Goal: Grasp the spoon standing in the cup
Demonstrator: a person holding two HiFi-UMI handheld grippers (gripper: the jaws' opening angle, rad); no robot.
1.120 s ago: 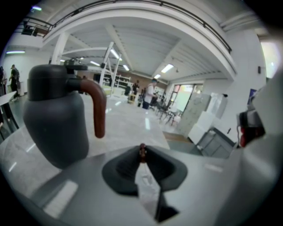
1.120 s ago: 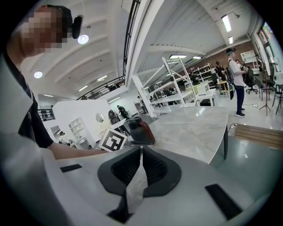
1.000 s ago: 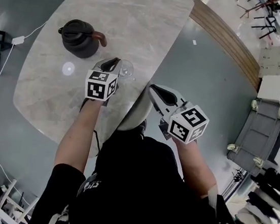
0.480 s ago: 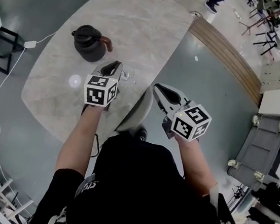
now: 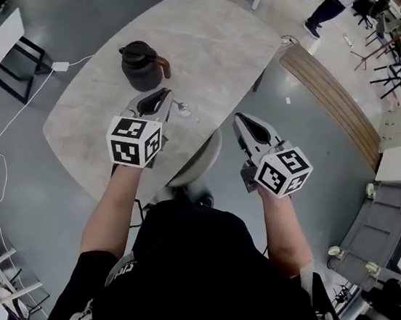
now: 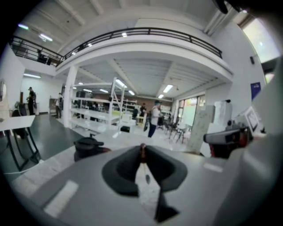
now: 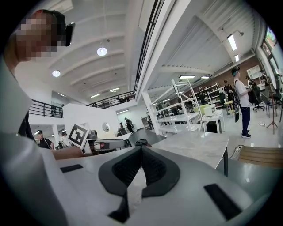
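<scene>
A small clear glass cup [image 5: 182, 107] stands on the marble table [image 5: 209, 40], just right of my left gripper [image 5: 166, 95]. In the left gripper view, my left gripper [image 6: 142, 155] has its tips pinched on a thin reddish-brown spoon handle [image 6: 142, 149]. The rest of the spoon and the cup are hidden behind the jaws there. My right gripper [image 5: 241, 120] hangs off the table's near edge, level with the left one. In the right gripper view my right gripper [image 7: 141, 148] has its tips together with nothing between them.
A black kettle [image 5: 141, 66] with a brown handle sits just beyond the left gripper. A pale chair back [image 5: 199, 159] is tucked under the table between my arms. A cable and adapter [image 5: 59, 66] lie on the floor at left, and a grey cart [image 5: 387, 217] stands at right.
The head view has tilted, so the table, kettle and cup sit lower and further right in the frame. Both grippers keep their places relative to the cup, and the jaws look unchanged.
</scene>
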